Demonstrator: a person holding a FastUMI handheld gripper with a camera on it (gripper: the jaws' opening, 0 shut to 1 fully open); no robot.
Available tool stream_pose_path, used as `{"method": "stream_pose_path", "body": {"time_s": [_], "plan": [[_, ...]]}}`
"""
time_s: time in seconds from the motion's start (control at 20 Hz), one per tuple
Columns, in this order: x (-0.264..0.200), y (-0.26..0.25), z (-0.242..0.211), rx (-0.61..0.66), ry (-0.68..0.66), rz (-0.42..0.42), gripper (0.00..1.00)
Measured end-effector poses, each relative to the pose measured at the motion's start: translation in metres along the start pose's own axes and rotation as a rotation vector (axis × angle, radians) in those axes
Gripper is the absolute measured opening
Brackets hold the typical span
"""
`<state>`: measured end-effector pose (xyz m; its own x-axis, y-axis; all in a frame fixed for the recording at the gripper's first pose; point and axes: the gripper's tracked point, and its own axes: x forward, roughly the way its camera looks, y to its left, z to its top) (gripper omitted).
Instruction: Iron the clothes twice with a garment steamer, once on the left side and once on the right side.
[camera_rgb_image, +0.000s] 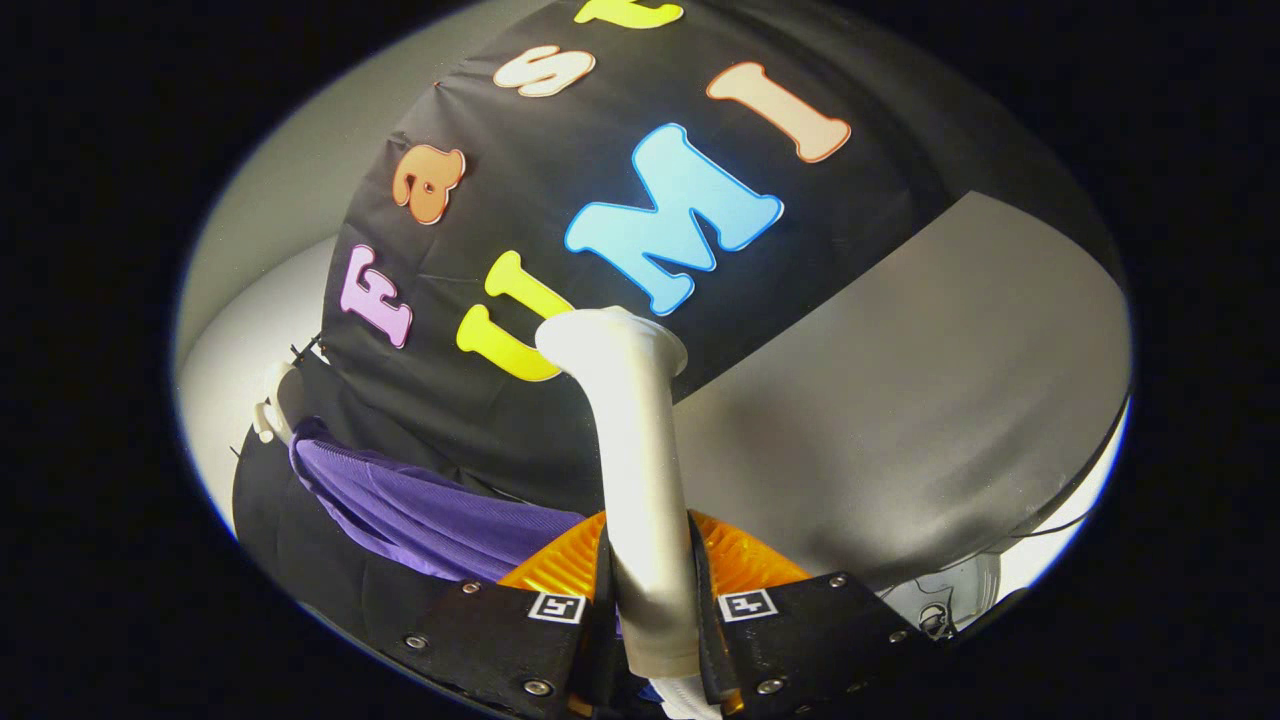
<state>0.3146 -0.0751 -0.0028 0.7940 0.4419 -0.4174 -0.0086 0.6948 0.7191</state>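
Tongs (655, 610) clamped on steamer (635, 480) handle, long axis pointing straight ahead beyond fingers. Purple garment (430, 515) hanging on left of tongs, near; next pass probably needs leftward swing.

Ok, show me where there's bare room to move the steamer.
The gripper is shut on the steamer. Bare room: the grey panel right of the steamer, beyond the fingers. Crowded: left of the steamer, where the purple garment hangs from a white hanger against the black cloth.
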Motion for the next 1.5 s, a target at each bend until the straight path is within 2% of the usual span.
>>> {"method": "stream_pose_path", "body": {"time_s": [0.25,0.7,1.05,1.2,1.5], "plan": [[-0.045,0.036,-0.032,-0.019,-0.09,-0.01,0.34],[-0.086,0.11,-0.085,-0.066,-0.217,-0.033,0.34],[-0.096,0.197,-0.133,-0.35,-0.293,0.031,0.34],[-0.092,0.223,-0.146,-0.474,-0.368,0.004,0.34],[-0.08,0.263,-0.162,-0.604,-0.469,-0.014,0.34]]}}
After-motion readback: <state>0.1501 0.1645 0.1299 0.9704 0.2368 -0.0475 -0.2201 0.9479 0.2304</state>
